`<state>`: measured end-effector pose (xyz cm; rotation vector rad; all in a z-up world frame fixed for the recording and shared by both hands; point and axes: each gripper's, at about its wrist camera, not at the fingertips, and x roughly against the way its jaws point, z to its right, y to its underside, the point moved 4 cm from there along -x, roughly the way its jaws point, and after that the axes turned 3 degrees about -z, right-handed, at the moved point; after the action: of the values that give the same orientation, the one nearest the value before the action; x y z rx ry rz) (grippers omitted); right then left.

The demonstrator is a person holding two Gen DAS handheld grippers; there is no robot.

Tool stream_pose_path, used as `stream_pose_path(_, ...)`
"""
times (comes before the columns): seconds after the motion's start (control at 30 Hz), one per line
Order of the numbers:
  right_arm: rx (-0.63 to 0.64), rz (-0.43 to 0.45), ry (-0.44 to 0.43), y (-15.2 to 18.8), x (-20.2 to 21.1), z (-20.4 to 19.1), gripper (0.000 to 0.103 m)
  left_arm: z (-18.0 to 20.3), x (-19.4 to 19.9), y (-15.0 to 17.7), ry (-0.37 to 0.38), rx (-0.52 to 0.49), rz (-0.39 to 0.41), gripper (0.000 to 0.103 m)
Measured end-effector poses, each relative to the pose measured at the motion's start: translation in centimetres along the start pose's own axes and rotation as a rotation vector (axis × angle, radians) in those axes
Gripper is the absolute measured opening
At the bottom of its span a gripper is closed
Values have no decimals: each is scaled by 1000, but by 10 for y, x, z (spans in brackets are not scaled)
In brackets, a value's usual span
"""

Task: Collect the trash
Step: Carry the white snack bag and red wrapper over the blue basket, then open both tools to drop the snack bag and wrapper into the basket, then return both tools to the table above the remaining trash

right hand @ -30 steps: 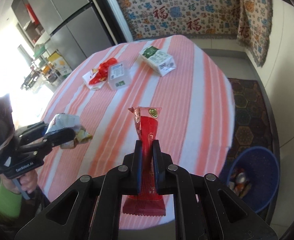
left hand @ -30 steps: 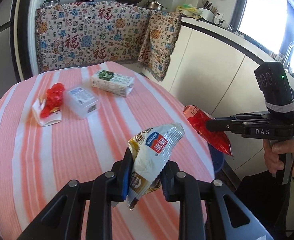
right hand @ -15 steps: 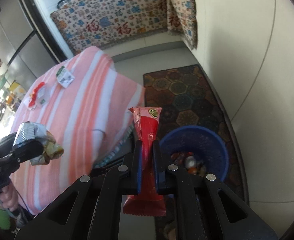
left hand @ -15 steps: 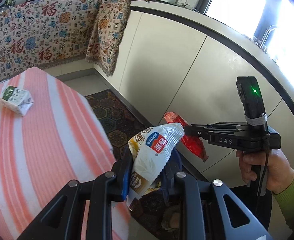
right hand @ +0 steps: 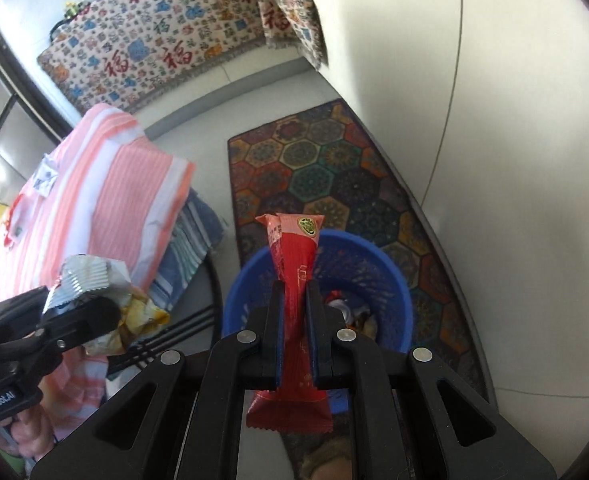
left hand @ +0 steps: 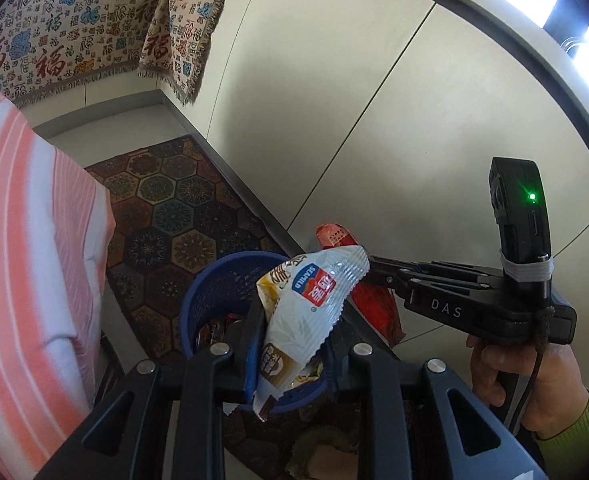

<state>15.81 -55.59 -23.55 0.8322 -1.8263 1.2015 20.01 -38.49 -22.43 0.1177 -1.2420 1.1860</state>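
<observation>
My left gripper [left hand: 294, 336] is shut on a white and yellow snack bag [left hand: 306, 312] with a blue and red label, held above a blue slatted trash basket [left hand: 214, 284] on the floor. My right gripper [right hand: 294, 316] is shut on a long red wrapper [right hand: 296, 264], which stands upright over the same blue basket [right hand: 374, 264]. Several wrappers lie inside the basket. The left wrist view shows the right gripper [left hand: 368, 266] at the right with the red wrapper [left hand: 374, 304]. At the left of the right wrist view is the left gripper [right hand: 94, 320] with its crumpled bag [right hand: 90, 280].
The table with a pink and white striped cloth [left hand: 22, 240] stands left of the basket, with some items left on it [right hand: 46, 176]. A patterned rug [right hand: 334, 176] lies under the basket along white cabinet fronts [left hand: 354, 100]. A hand with a green sleeve [left hand: 534, 380] holds the right gripper.
Both grippers swung away from over the table and down to above the blue basket, each keeping its wrapper. The table slid to the left of both views.
</observation>
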Motion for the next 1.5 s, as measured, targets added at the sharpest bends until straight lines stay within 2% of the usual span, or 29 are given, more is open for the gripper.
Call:
stream_pose_path(0.1, -16, -6, -14, -3, -7, 9, 12, 2, -20, -1, 15, 6, -20, 25)
stream_pose_path(0.17, -32, 0, -22, -3, -10, 16, 15, 3, -34, -2, 35, 12, -34, 30)
stream_pose_path(0.2, -43, -1, -26, -4, -11, 20, 20, 3, -40, -1, 45, 18, -46, 35)
stream_pose_path(0.23, -57, -1, -26, -3, -12, 23, 28, 2, -47, -1, 48, 30, -65, 49)
stream_pose_path(0.27, -67, 0, -22, -3, -12, 26, 29, 0, -52, -2, 41, 41, -73, 56)
stream_pose_path(0.4, -69, 21, -6, -1, -4, 28, 31, -1, -53, -2, 23, 59, -75, 56)
stream_pose_path(0.53, -69, 45, 7, -1, 3, 25, 47, 1, -36, 1, -8, 42, -59, 56)
stream_pose_path(0.6, -57, 61, 14, -2, 6, 20, 49, 1, -21, 5, -34, 25, -47, 56)
stream_pose_path(0.77, 14, 115, 49, -2, 16, -8, 63, -9, 27, 24, -98, -4, -3, 57)
stream_pose_path(0.93, 157, 187, 100, 1, 24, -56, 76, -36, 95, 51, -194, -5, 61, 61)
stream_pose_path(1.13, 332, 252, 80, 20, 28, -137, 83, -103, 171, 92, -352, 68, 108, 62)
stream_pose_path(1.27, 428, 253, -36, 37, 33, -215, 86, -160, 220, 122, -445, 141, 123, 62)
stream_pose_path(1.33, 475, 238, -97, 45, 32, -257, 91, -190, 241, 136, -496, 173, 131, 62)
stream_pose_path(1.5, 602, 191, -165, 55, 14, -357, 92, -251, 277, 154, -562, 275, 158, 62)
